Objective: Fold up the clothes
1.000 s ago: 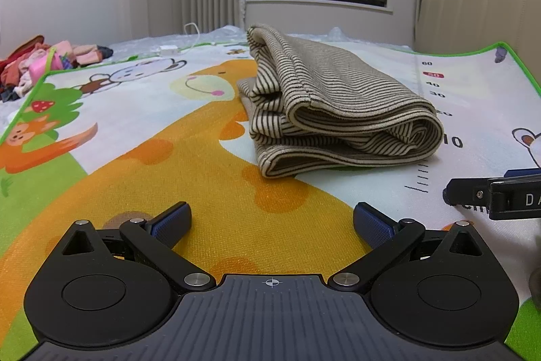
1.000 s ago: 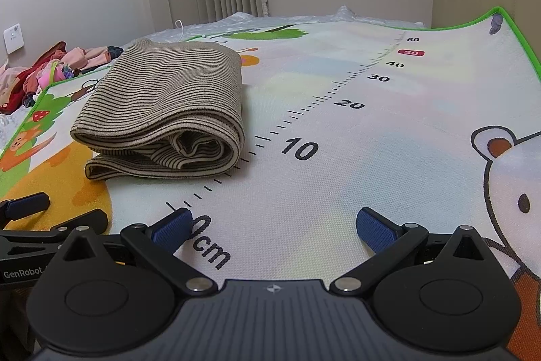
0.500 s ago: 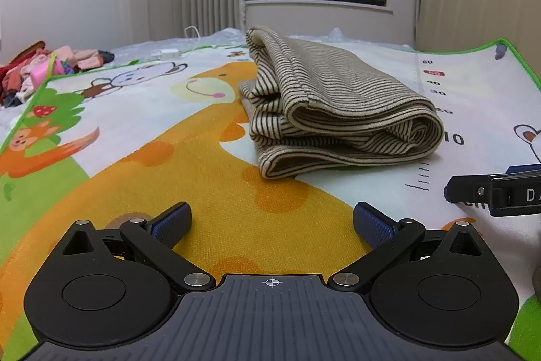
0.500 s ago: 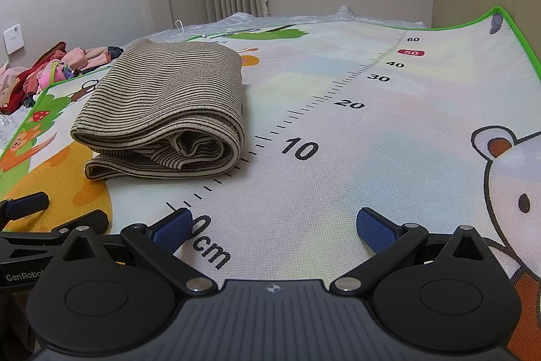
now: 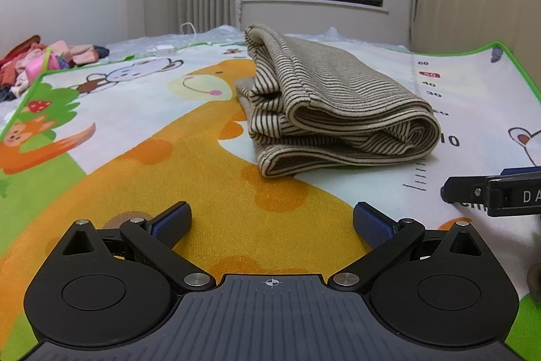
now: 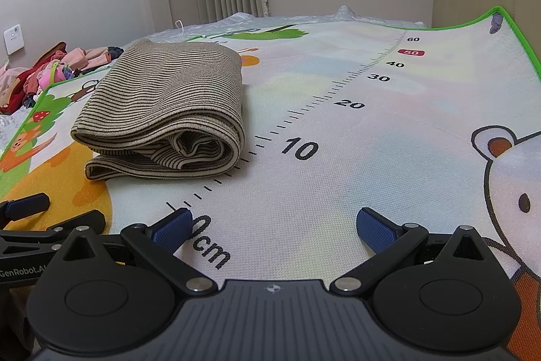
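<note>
Garment: striped knit garment (image 5: pixel 341 110) lies folded in a thick bundle on the play mat (image 5: pixel 142 137), beside the printed ruler (image 6: pixel 341 90)
Handling: likely soft, light, floppy; layers may slide apart, so pinch through the rolled near edge
Left gripper (image 5: pixel 272 222): jaws wide apart, empty, short of the bundle
Right gripper (image 6: pixel 274 225): wide apart, empty, over the ruler's zero
Beyond: heap of clothes (image 5: pixel 37 63) off the mat's far left corner

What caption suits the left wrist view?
Open left gripper faces a folded striped garment lying on a cartoon play mat.
</note>
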The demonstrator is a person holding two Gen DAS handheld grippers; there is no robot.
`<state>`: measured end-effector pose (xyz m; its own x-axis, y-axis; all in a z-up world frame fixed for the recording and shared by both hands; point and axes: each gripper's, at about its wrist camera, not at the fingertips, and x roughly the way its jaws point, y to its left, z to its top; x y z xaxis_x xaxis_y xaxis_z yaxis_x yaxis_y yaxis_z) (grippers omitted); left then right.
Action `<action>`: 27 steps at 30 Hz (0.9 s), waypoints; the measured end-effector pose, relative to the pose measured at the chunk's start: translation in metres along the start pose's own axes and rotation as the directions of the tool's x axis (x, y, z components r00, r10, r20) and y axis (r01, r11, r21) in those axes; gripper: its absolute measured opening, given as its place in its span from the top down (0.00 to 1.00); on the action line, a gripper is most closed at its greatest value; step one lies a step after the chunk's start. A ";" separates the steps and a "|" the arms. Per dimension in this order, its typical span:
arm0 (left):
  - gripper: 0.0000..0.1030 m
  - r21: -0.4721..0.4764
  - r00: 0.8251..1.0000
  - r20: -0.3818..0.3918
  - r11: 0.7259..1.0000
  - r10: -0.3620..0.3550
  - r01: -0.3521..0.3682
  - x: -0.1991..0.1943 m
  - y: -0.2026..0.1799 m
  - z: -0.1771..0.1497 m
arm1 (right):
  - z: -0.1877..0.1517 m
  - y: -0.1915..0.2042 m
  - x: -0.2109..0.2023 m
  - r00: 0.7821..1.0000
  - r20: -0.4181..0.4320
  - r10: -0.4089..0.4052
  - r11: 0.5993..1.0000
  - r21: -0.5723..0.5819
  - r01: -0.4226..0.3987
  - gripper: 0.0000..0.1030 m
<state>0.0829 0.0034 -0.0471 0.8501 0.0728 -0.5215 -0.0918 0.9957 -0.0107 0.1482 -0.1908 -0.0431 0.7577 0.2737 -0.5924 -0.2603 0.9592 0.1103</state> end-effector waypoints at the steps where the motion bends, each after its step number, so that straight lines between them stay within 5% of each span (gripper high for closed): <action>1: 0.00 -0.003 1.000 -0.001 1.000 -0.001 0.001 0.000 0.000 0.000 | 0.000 0.000 0.000 1.000 0.000 0.000 1.000 0.000 0.000 0.00; 27: 0.00 -0.038 1.000 -0.021 0.999 0.002 -0.003 0.001 0.001 0.003 | 0.000 -0.001 0.000 1.000 0.001 0.003 1.000 0.003 -0.003 0.00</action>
<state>0.0848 0.0051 -0.0453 0.8389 0.0739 -0.5392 -0.1143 0.9926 -0.0418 0.1480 -0.1920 -0.0435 0.7575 0.2770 -0.5912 -0.2607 0.9585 0.1150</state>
